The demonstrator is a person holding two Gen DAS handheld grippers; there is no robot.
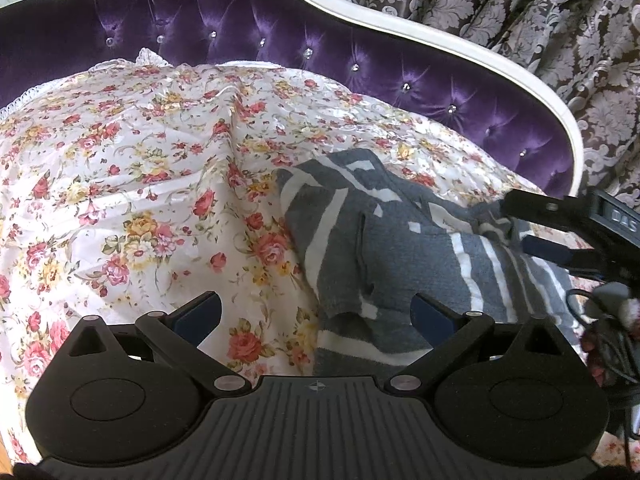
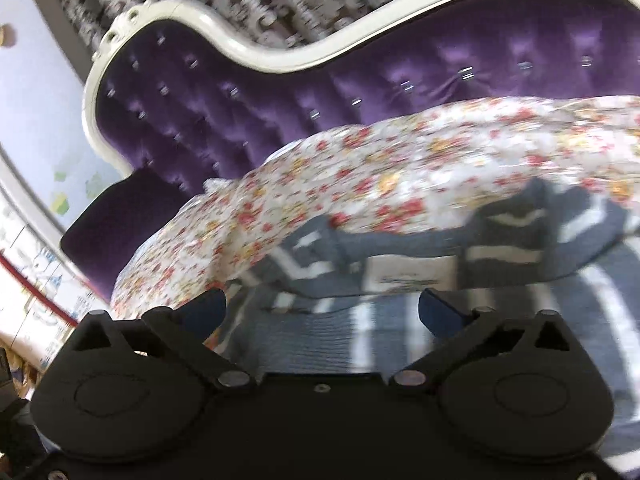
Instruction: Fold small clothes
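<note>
Grey knitted garment with white stripes (image 1: pixel 404 248) is lying crumpled on the white floral-print cover with red and yellow roses (image 1: pixel 132 184), toward the cover's right side in the left wrist view. One flap is folding over the body of the garment; a pale sewn label (image 2: pixel 408 274) is showing on it in the right wrist view, though that view is blurring badly.

Left gripper (image 1: pixel 316 312) is hovering low over the near edge of the garment, its blue-padded fingers (image 1: pixel 430 314) standing wide apart. The right-hand finger is sitting over grey knit, the left-hand one over the floral cover. Whether either pad is touching cloth, cannot tell.

Right gripper (image 1: pixel 516 226) is reaching in from the right edge of the left wrist view, black fingers parted, with a bunched bit of the garment's far right edge lying at its tips. In its own view the right gripper (image 2: pixel 324 308) is showing both fingers spread wide over striped knit, nothing pinched between them.

Behind the cover, the tufted purple velvet sofa back with a curved white frame (image 1: pixel 248 20) is rising. A brown and silver damask-patterned curtain (image 1: pixel 520 4) is hanging beyond it.
</note>
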